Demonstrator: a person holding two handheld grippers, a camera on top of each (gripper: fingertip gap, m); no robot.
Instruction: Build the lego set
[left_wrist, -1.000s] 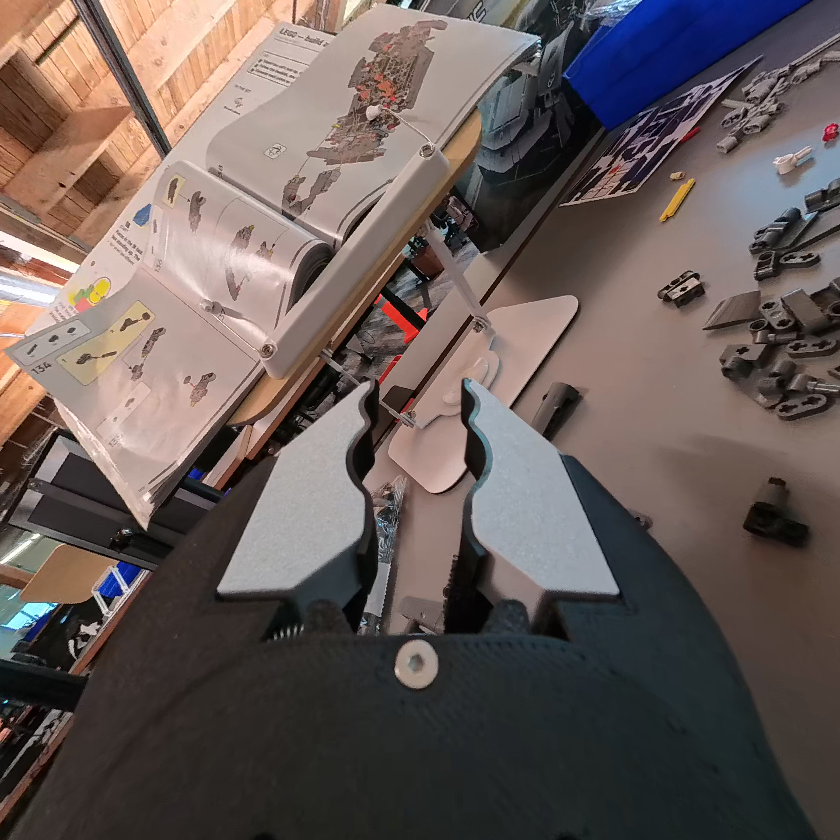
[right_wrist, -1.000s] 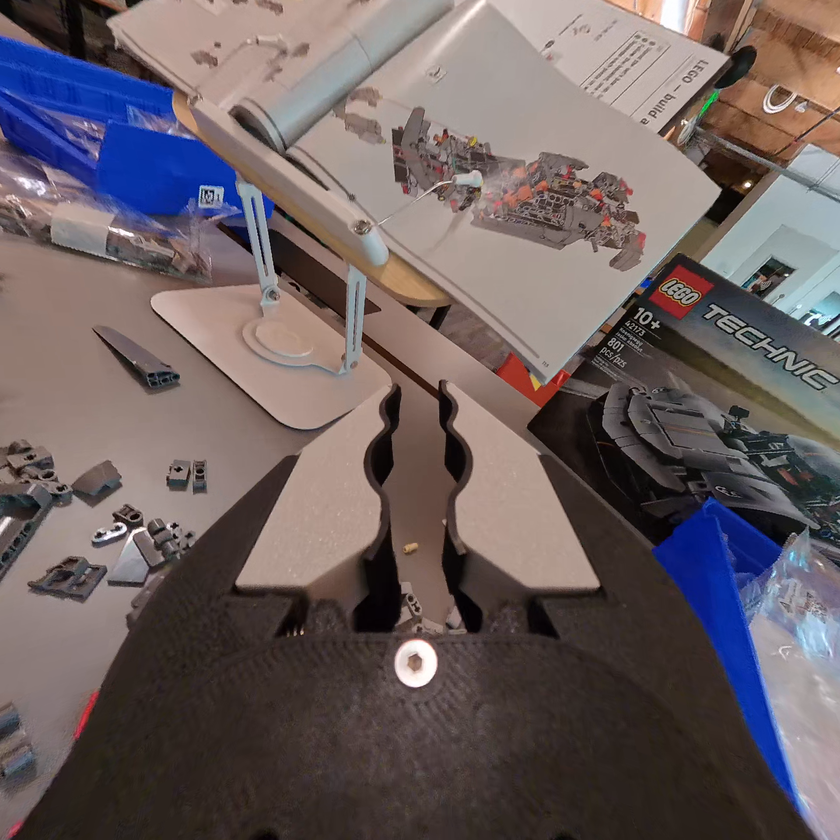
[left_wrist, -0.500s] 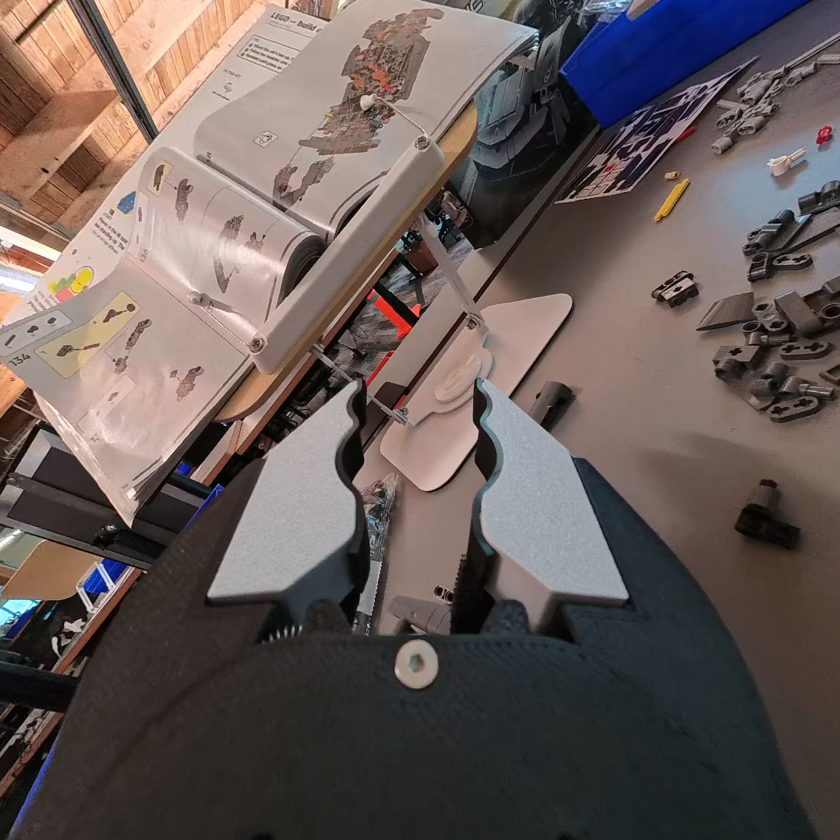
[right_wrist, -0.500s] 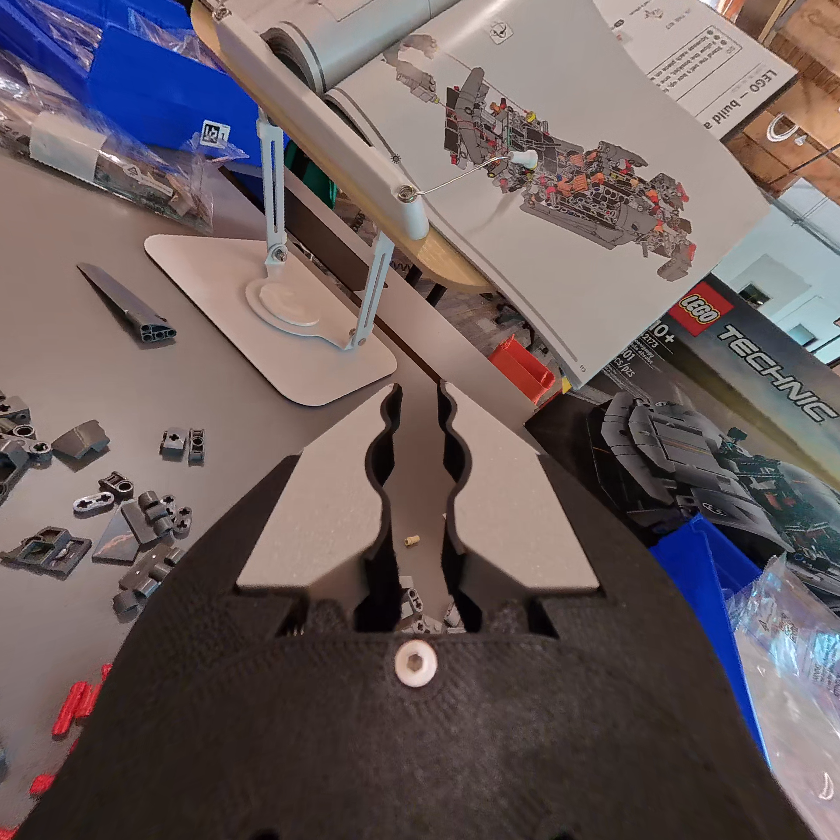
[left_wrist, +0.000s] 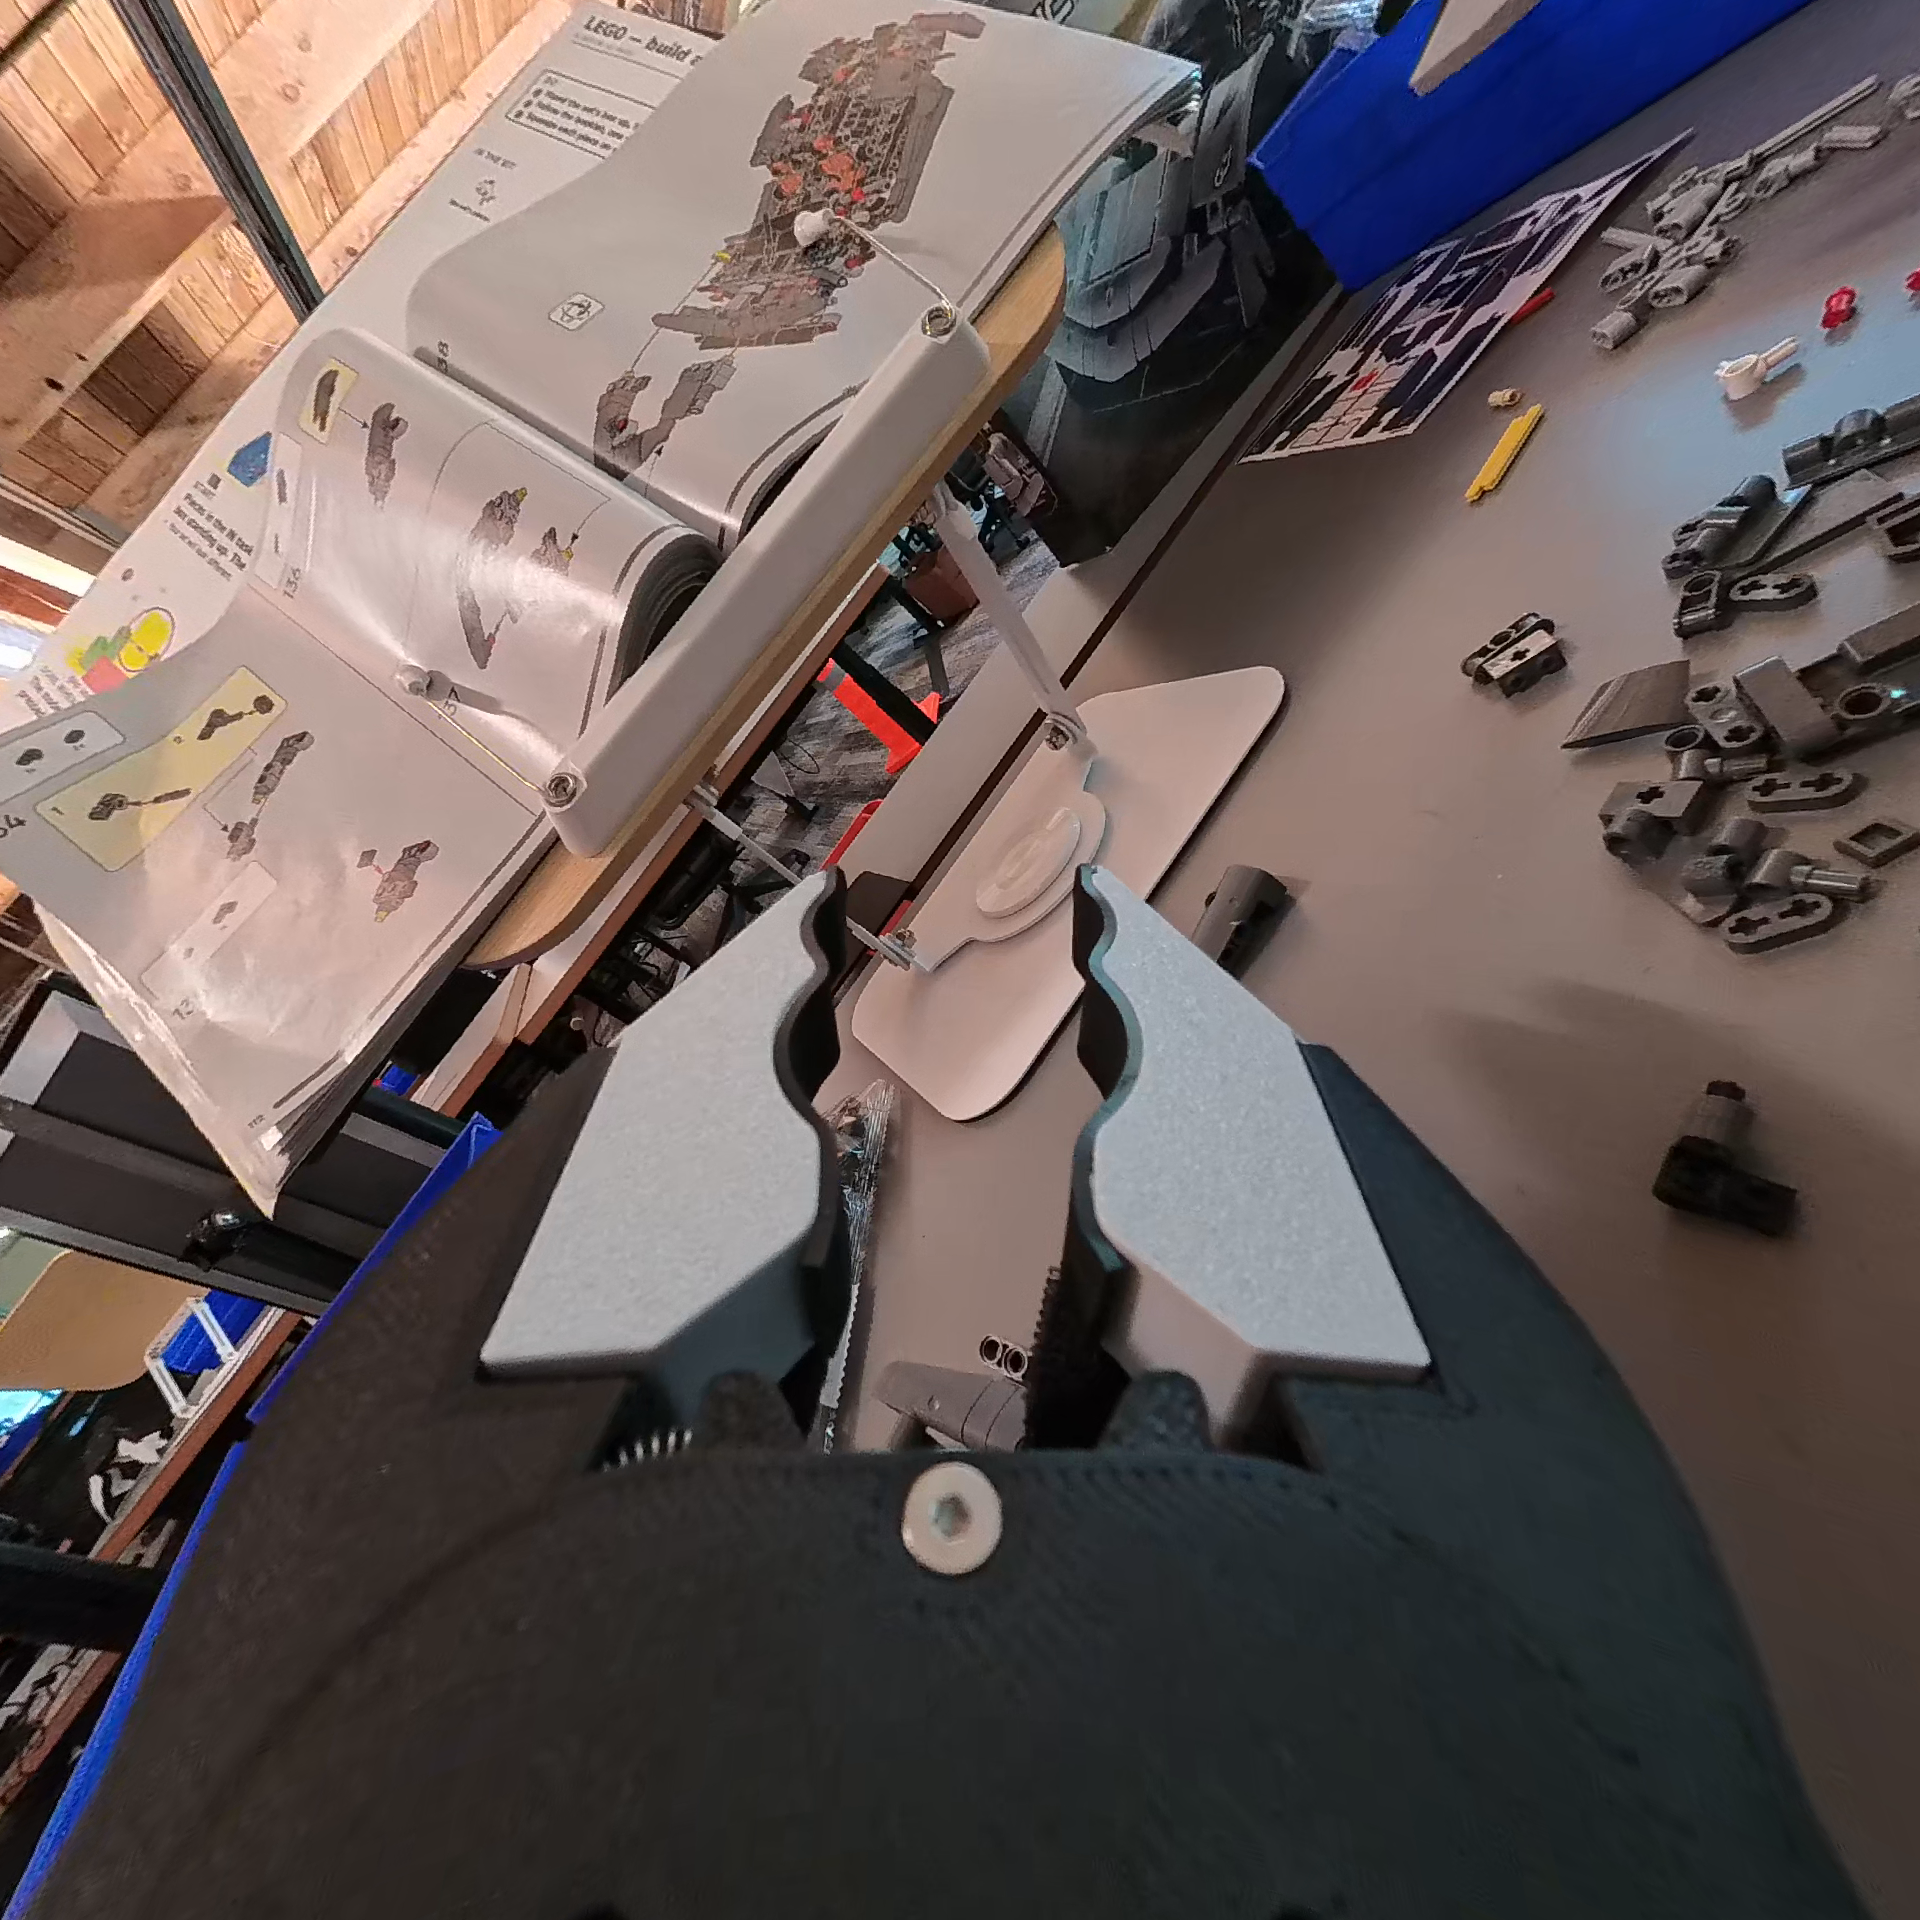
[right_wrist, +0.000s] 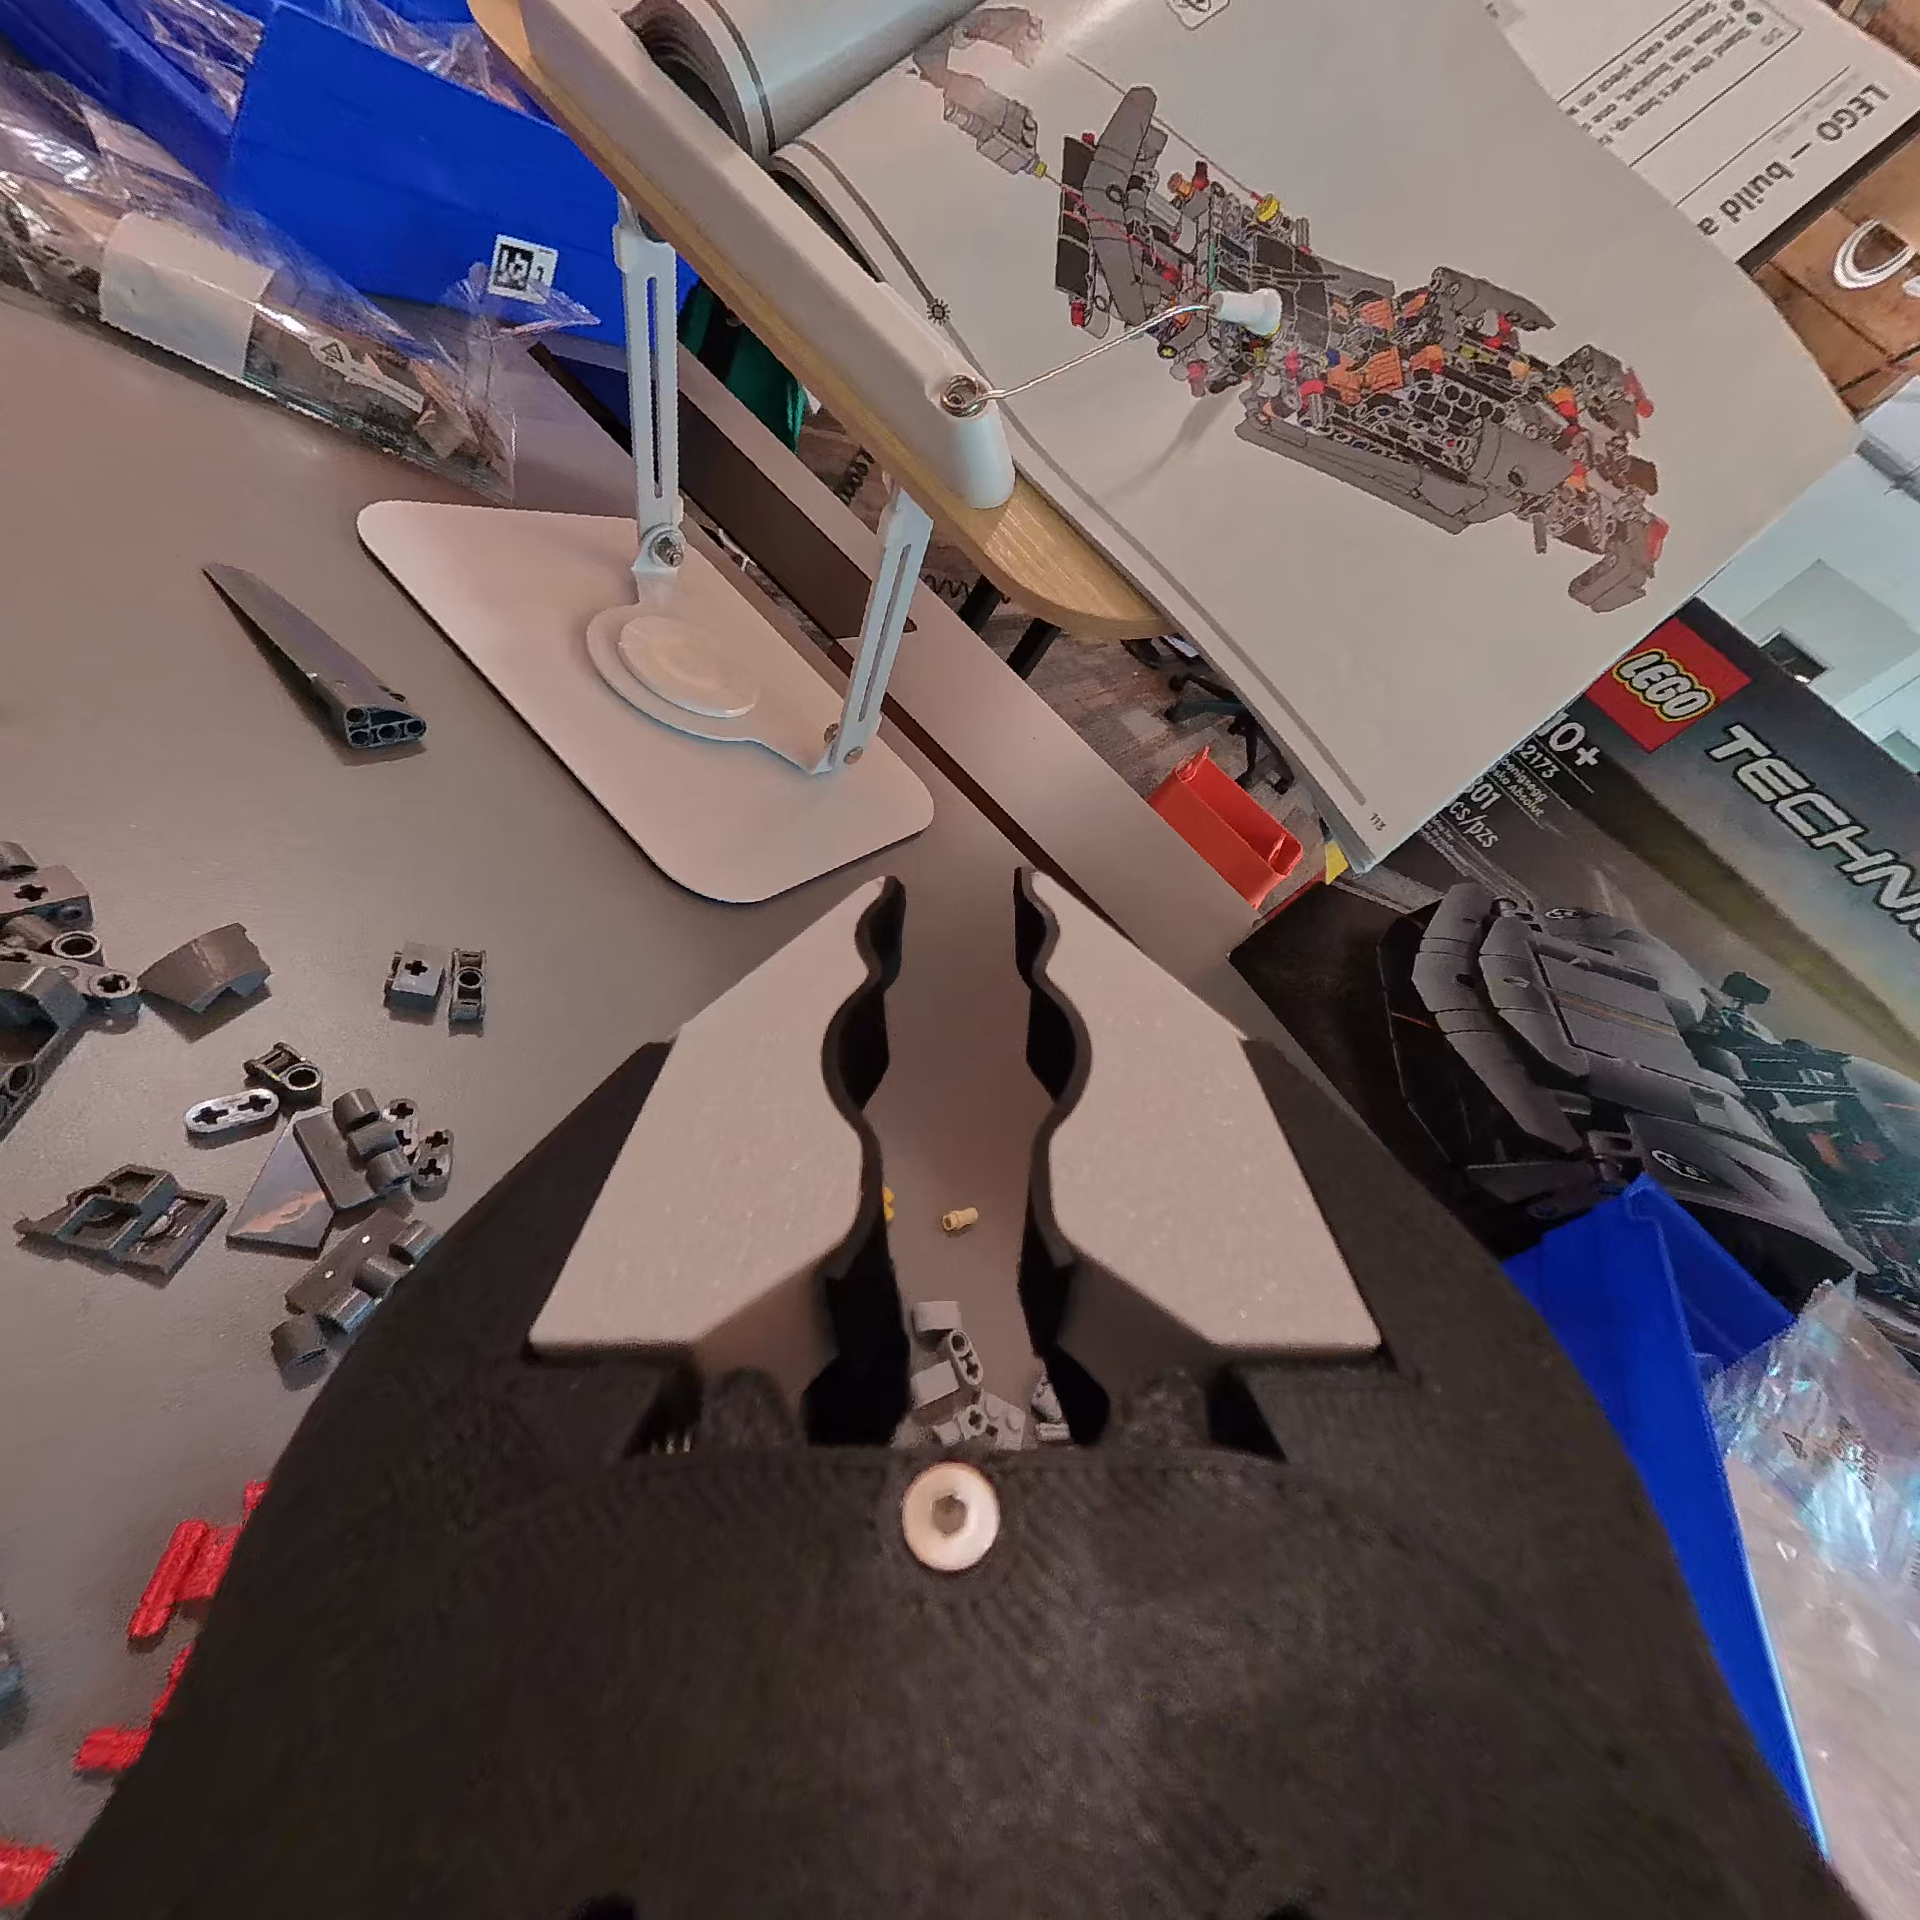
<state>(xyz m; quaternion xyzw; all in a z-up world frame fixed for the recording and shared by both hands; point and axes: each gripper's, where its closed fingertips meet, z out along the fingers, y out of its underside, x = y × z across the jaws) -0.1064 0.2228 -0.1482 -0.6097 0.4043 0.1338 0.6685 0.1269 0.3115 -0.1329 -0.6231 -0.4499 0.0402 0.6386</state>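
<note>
Left gripper (left_wrist: 956, 894) jaws stood wide, empty, above book stand base (left_wrist: 1174, 748); right gripper (right_wrist: 951, 894) jaws narrow, empty, over bare table (right_wrist: 156, 727); loose grey parts (right_wrist: 343, 1153) nearby risked scattering if clipped.

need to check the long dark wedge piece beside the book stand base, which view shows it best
The right wrist view: the long dark wedge piece lies in full view left of the stand base. The left wrist view shows only its end, past that gripper's finger.
</note>
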